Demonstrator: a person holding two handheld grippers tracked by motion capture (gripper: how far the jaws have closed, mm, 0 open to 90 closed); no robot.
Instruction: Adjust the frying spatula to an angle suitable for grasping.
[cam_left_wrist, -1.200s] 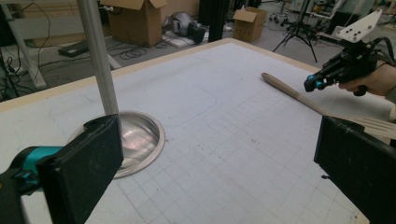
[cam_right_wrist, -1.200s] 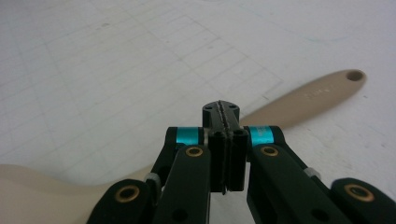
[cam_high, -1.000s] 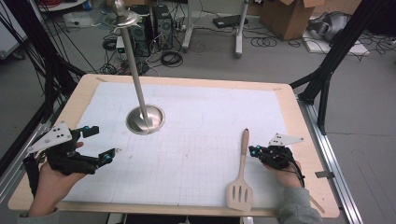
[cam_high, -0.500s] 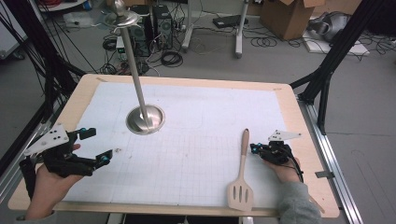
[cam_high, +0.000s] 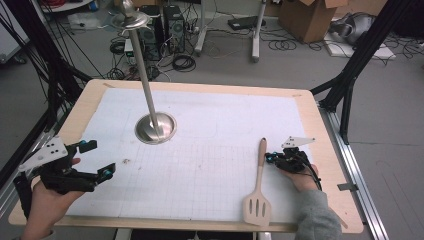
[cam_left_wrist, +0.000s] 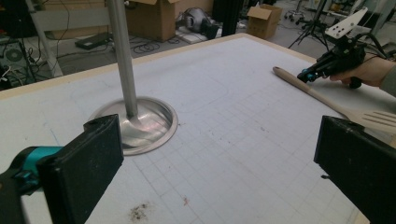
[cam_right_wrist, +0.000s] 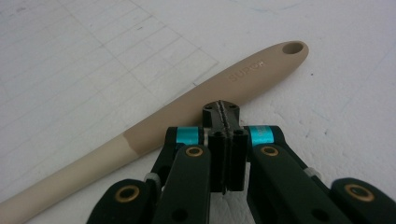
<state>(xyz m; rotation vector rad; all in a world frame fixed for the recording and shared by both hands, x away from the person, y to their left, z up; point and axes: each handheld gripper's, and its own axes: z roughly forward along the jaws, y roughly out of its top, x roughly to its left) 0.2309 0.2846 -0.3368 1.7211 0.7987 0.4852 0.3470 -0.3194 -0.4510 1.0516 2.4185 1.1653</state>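
Observation:
A beige spatula lies on the white gridded mat at the front right, slotted blade toward the person. My right gripper is shut, its tips right beside the upper handle. In the right gripper view the closed jaws meet just in front of the spatula's handle, with nothing between them. My left gripper is held open above the mat's front left; its jaws stand wide apart and empty. From there the spatula and the right gripper show at the far right.
A metal stand with a round base and a tall pole rises from the mat's left centre, also near the left jaw. The wooden table's edge frames the mat. Cables, boxes and frame legs lie on the floor beyond.
My right gripper has edged a little toward the spatula's handle, staying shut. The left hand has barely shifted. The spatula has not moved.

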